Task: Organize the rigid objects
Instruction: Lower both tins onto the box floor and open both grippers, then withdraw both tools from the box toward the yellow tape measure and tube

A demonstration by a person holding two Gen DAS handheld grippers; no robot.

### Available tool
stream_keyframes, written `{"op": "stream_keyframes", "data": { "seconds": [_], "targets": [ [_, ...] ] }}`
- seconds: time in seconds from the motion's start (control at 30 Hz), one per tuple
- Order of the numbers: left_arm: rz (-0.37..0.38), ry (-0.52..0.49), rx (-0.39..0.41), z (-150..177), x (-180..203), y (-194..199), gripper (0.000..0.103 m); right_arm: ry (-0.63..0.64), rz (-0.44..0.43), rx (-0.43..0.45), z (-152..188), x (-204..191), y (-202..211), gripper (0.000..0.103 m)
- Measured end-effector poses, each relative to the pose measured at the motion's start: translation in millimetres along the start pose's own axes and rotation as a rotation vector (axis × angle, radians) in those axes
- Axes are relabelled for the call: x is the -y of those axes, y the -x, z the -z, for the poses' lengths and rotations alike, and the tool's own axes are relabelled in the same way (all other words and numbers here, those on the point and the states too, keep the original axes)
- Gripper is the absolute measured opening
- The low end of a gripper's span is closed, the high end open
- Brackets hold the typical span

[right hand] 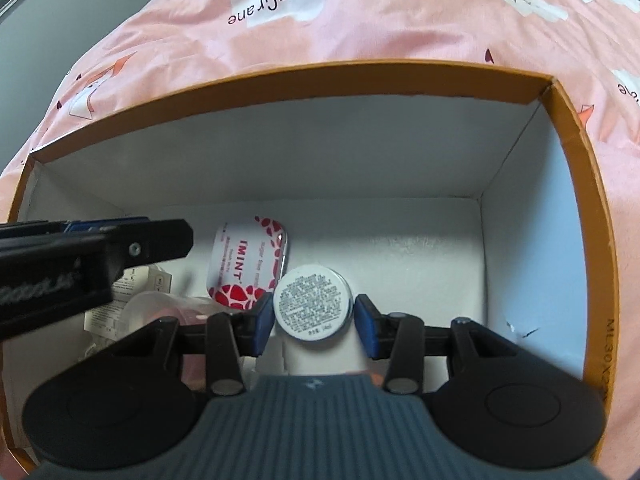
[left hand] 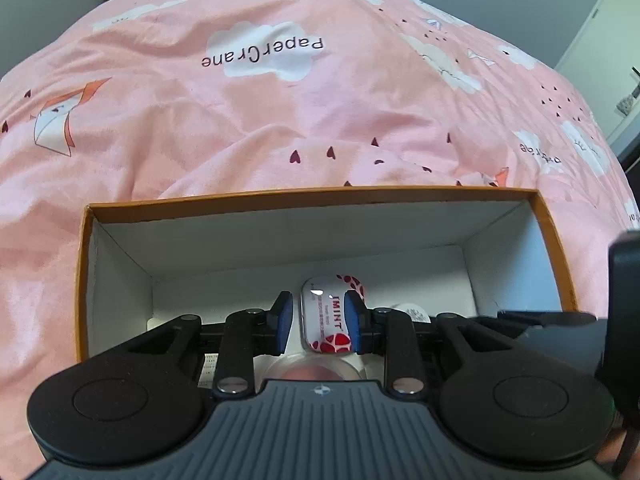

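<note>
The mint tin (right hand: 248,264), white with red blotches and the word IMINT on its lid, lies flat on the white floor of the orange-rimmed box (right hand: 400,72), roughly at the middle of the floor, and the round white tin (right hand: 313,306) with fine print on its face sits touching it at about 4 o'clock. Both grippers are down inside the box. The left gripper (left hand: 318,320) is parted around the mint tin: its right blue pad looks to be against the tin's edge, while a sliver of white shows on the left side, so I would call it open and not yet clamped. The right gripper (right hand: 314,322) straddles the round tin, also spread, with its left pad just beside the rim and a clear gap at the right pad. To my eye the step in hand is either setting these two down or settling them side by side; to do it well, each gripper should come away straight back along its own fingers, so a pad does not drag a tin out of place, and the two should not move at once, since the tins touch and a nudge to one would shift the other. At 8 o'clock of the mint tin lies a clear plastic piece (right hand: 160,304) and some printed packaging (right hand: 120,292), partly hidden by the left gripper's body. The box rests on a bed with a pink quilt (left hand: 280,112) printed with clouds and paper cranes.
</note>
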State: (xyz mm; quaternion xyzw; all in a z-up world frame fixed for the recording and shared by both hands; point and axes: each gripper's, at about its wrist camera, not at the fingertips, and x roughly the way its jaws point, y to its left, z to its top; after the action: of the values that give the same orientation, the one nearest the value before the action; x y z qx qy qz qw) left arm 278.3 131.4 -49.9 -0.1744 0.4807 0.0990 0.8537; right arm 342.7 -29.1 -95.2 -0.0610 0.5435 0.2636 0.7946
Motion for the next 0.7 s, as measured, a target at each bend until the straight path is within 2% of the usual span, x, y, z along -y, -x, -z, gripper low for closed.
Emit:
{"op": "stream_keyframes", "data": {
  "seconds": [0.13, 0.3, 0.4, 0.47, 0.57, 0.7],
  "targets": [
    [0.013, -0.024, -0.001, 4, 4, 9, 0.032, 0.005, 0.005, 0.016, 0, 0, 10, 0.05],
    [0.033, -0.064, -0.005, 11, 10, 28, 0.032, 0.019, 0.032, 0.032, 4, 0, 31, 0.05],
    [0.056, -0.085, 0.007, 18, 13, 45, 0.032, 0.016, 0.018, 0.055, 12, -1, 52, 0.051],
    [0.073, -0.09, 0.02, 23, 15, 58, 0.032, 0.02, 0.02, 0.074, 19, -3, 67, 0.052],
    [0.101, -0.111, 0.049, 34, 19, 79, 0.031, 0.025, 0.011, 0.115, 31, -8, 93, 0.06],
    [0.153, -0.181, 0.102, 52, 27, 108, 0.032, 0.038, 0.012, 0.177, 51, -18, 123, 0.06]
  ]
}}
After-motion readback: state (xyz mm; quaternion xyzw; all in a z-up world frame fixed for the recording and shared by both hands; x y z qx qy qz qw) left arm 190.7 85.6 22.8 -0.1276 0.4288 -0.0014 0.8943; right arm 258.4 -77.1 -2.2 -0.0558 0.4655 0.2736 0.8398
